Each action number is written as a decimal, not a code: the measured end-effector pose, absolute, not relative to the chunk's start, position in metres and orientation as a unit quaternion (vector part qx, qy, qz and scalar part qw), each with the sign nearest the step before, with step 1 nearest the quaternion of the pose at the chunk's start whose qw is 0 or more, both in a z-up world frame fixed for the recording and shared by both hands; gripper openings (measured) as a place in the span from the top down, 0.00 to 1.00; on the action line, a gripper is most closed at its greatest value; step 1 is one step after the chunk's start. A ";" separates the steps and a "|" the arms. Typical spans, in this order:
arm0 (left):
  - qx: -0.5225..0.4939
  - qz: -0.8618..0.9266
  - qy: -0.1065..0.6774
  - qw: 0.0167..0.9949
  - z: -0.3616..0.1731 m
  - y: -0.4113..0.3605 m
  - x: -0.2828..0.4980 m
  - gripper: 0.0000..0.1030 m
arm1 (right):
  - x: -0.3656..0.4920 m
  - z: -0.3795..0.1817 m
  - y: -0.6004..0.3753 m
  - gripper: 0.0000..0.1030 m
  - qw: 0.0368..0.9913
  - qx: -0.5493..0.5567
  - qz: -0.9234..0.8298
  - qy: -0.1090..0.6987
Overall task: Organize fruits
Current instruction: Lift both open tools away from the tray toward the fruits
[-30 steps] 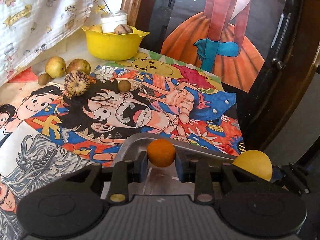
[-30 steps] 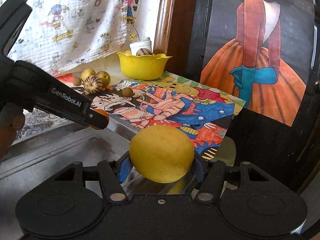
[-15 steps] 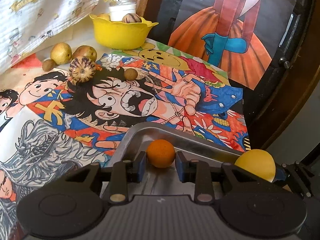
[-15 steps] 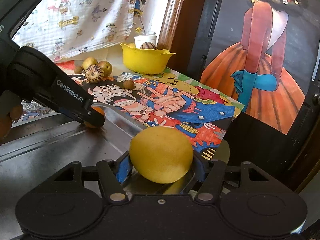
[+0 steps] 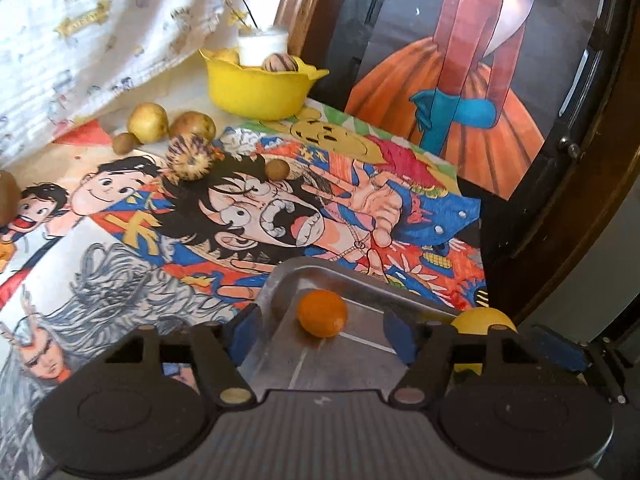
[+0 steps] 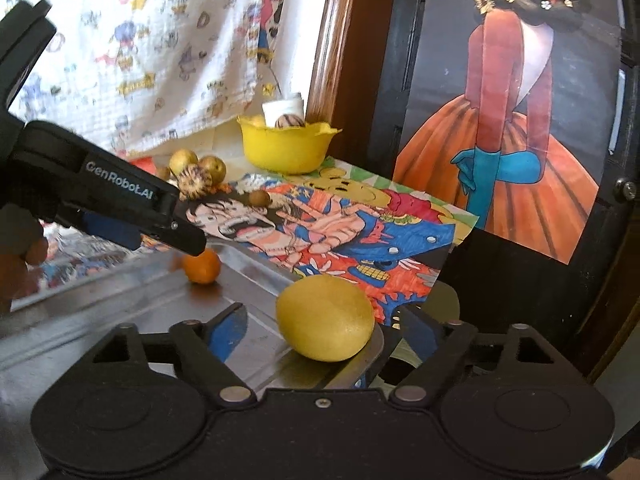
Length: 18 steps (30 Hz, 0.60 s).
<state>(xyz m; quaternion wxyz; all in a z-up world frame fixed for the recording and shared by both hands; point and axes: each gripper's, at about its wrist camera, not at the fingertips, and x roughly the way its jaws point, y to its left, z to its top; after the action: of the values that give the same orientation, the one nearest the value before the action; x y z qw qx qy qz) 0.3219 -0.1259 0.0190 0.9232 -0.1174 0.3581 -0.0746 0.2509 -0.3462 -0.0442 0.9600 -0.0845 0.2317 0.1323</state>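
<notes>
Far left of the left wrist view: brown fruit (image 5: 7,196) cut off by the frame edge, resting on the illustrated worktop (image 5: 120,280).

Rear left, below the printed white cloth (image 5: 100,32): small brown fruit (image 5: 123,143), yellow-green fruit (image 5: 147,122) and reddish-yellow fruit (image 5: 193,125), set close together. Just in front: striped round fruit (image 5: 189,157) on the drawing. A little right: small brown round fruit (image 5: 277,169), apart from the others.

Rear centre: yellow bowl (image 5: 256,92), holding a white cup (image 5: 263,46), a striped fruit (image 5: 283,64) and a yellow fruit, partly hidden.

Near centre: metal tray (image 5: 344,360) lying on the worktop. Orange fruit (image 5: 322,313) resting in the tray's far corner. Left tool (image 5: 320,330) released, blue pads spread wide on either side of the orange fruit, neither pad touching it. Same tool seen side-on in the right wrist view (image 6: 192,242), tip just above the orange fruit (image 6: 201,266).

Right of centre: yellow lemon (image 6: 325,318) lying on the tray's right rim (image 6: 280,372). Right tool (image 6: 316,330) released, pads well apart to both sides of the lemon, clear of it. Lemon's top also visible at the lower right of the left wrist view (image 5: 482,318).

Far right: poster of a figure in an orange dress (image 6: 512,152) on a dark door, wooden frame (image 6: 332,40) beside it.
</notes>
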 end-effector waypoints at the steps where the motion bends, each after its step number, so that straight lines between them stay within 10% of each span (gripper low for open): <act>1: -0.120 -0.072 0.356 0.924 0.021 -0.123 0.318 0.23 | 0.246 -0.042 -0.346 0.13 0.961 -0.080 0.132 0.230; 8: -0.100 -0.017 0.323 0.941 0.033 -0.104 0.281 0.03 | 0.212 -0.027 -0.342 0.02 0.962 -0.048 0.132 0.235; 18: -0.070 0.002 0.301 0.951 0.035 -0.065 0.220 0.01 | 0.161 -0.017 -0.330 0.01 0.946 0.003 0.156 0.285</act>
<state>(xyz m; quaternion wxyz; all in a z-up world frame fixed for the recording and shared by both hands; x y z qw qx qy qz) 0.2197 -0.0650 0.0351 0.9511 -0.0702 0.3007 0.0018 0.1606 -0.3302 -0.0169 0.9458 0.0034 0.2849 0.1560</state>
